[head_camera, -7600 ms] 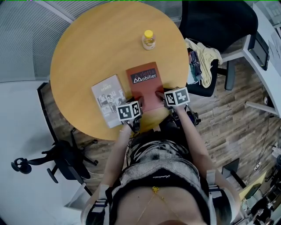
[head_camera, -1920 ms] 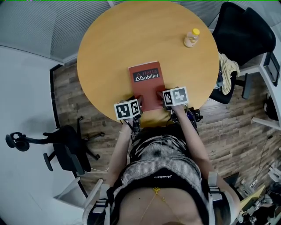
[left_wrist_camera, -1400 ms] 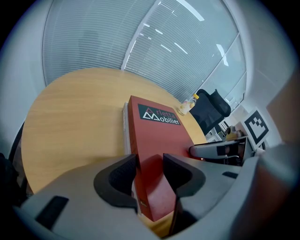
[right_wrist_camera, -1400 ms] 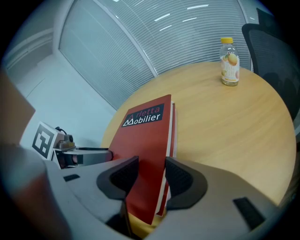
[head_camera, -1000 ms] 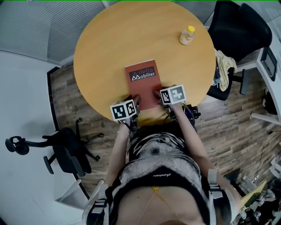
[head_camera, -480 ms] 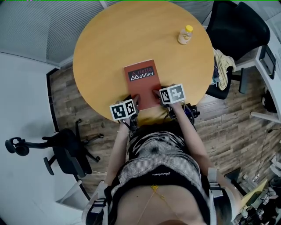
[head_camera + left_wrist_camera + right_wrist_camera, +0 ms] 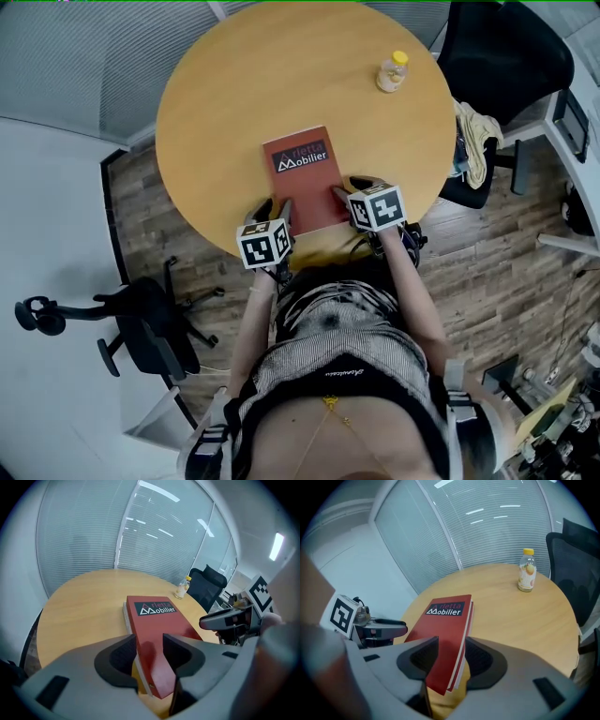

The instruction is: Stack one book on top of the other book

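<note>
Red Mobilier book (image 7: pixel 302 178), lying atop the second book (image 7: pixel 125 614) near the front edge of the round wooden table (image 7: pixel 216 112); left gripper (image 7: pixel 272 208) and right gripper (image 7: pixel 349 187) both spread, pinching nothing, at its near corners; hazard: a snagging jaw could skew the stack.

Grey striped top (image 7: pixel 337 323), grey fingers (image 7: pixel 84 667), black-and-white marker cubes (image 7: pixel 376 206)

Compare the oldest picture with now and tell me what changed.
The red book went left onto the grey book, which now shows only as a pale edge beneath it. The left gripper and right gripper, earlier at the red book's near corners, have lifted back off it, jaws apart and holding nothing. The bottle stands where it was on the table.
</note>
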Tool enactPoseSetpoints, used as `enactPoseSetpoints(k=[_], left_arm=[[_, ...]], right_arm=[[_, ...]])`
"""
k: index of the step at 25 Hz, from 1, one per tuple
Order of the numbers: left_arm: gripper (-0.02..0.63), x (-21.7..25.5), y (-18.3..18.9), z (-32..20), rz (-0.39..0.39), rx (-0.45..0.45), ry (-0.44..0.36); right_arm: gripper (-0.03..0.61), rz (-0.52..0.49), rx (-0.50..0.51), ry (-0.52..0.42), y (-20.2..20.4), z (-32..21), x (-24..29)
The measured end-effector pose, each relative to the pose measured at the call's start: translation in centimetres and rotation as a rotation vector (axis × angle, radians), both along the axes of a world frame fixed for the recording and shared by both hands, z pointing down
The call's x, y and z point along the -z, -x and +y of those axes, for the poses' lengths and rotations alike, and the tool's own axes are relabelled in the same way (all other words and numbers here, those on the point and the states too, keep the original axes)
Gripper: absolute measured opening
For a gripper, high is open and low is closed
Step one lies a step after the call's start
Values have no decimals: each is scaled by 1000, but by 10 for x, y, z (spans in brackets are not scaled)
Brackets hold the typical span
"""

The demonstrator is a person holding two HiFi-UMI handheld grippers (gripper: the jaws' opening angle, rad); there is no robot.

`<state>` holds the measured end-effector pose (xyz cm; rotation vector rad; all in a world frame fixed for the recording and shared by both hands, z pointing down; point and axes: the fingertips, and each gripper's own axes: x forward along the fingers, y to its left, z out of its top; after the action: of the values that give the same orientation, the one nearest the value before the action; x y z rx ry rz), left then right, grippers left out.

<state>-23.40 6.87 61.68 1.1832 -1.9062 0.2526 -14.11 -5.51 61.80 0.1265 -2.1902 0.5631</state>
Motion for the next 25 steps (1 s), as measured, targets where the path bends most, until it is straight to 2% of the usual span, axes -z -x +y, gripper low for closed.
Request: enactPoseSetpoints(k=[3,5,7,11,16,19,25], left_arm=[[141,16,-3,-4,-23,-15,-38],[60,26,-7,-8,-41,-25,-60],[40,36,-11,-11,-54,-34,-95],[25,58,-21,-19,-62,-78,-204],[20,91,-35,-22,-104,-131,-352],[20,108,-37,-19,-152,-152,-391],[20,151,-38,-16,-257,-170,-462]], right_arm=[[184,-96,70,-45,6,7,20],[171,-169,150,-65,9,19,32],[74,-248,209,-70,11,32,44],[40,-369,272,-96,13,54,65],[28,-509,361,-245,17,78,96],[28,-592,378,-328,20,88,120],[28,-688,418,-473,19,98,164]])
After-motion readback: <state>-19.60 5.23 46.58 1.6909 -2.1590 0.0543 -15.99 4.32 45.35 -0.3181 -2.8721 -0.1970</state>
